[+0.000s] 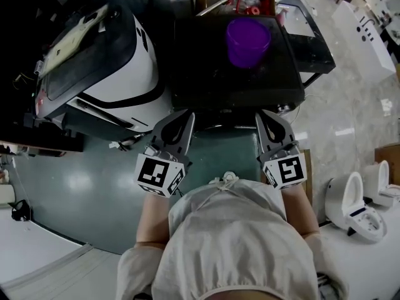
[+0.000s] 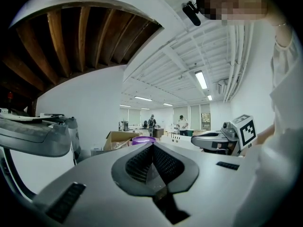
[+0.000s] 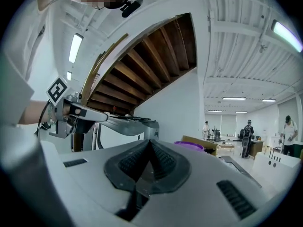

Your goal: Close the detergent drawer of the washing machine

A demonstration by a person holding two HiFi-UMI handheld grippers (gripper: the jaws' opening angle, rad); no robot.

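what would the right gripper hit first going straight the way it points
Probably the front edge of the black machine, close ahead of the right gripper, though relative height is unclear.

The front of the dark appliance [image 1: 206, 74] is hidden; distant people [image 3: 247, 132] show too small.

No readable text, brand or number anywhere; only square markers on grippers.

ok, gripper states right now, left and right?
Left gripper: closed, holding nothing.
Right gripper: closed, holding nothing.
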